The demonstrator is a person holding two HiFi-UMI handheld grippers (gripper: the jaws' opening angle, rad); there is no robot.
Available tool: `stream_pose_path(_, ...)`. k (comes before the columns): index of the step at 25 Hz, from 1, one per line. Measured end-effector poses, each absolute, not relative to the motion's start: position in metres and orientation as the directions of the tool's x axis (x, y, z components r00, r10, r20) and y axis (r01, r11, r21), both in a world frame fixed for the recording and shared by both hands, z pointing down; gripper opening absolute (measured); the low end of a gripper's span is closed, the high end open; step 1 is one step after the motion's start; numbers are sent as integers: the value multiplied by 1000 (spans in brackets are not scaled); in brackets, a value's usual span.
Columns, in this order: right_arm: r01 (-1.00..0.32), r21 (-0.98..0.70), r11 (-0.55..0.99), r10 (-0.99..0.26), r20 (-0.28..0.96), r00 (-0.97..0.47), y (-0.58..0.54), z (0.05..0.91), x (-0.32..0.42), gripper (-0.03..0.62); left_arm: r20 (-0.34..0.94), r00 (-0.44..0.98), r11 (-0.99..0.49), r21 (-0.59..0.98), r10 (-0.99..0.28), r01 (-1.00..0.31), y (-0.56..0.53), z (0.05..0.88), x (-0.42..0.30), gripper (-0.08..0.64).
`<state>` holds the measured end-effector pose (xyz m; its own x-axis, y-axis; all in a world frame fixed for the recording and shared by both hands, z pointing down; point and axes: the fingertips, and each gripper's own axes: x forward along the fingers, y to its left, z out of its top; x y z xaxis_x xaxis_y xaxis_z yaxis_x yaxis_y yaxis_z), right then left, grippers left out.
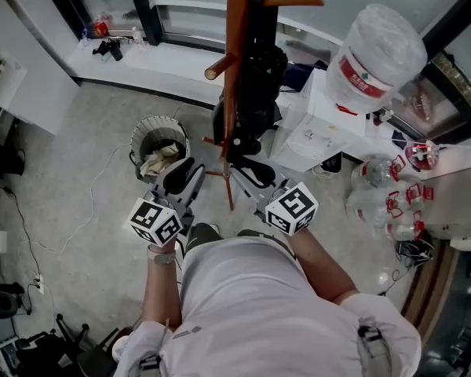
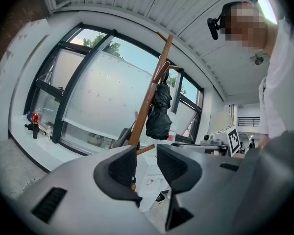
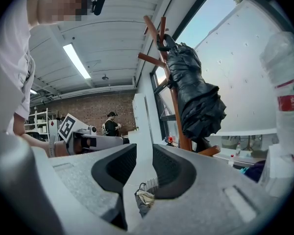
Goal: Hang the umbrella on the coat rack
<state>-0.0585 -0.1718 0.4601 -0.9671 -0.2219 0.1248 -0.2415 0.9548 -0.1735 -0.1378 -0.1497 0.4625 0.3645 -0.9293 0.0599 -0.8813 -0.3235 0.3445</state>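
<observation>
The black folded umbrella (image 1: 259, 77) already hangs from the wooden coat rack's (image 1: 237, 45) top peg, our left gripper (image 1: 184, 175) and right gripper (image 1: 251, 173) closed on nothing, so we judge only drawing back remains.

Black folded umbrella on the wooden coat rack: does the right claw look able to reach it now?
Probably yes: the black folded umbrella hangs on the wooden coat rack just ahead of the right claw, with nothing between them. The claw is shut and empty.
</observation>
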Motion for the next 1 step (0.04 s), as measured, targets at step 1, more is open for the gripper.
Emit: stream_pose_path(1,-242,-175,954,-222,125,-967,-172,460,-58,106,59,363,-322,346,-930,-881,-150,463,-138,112)
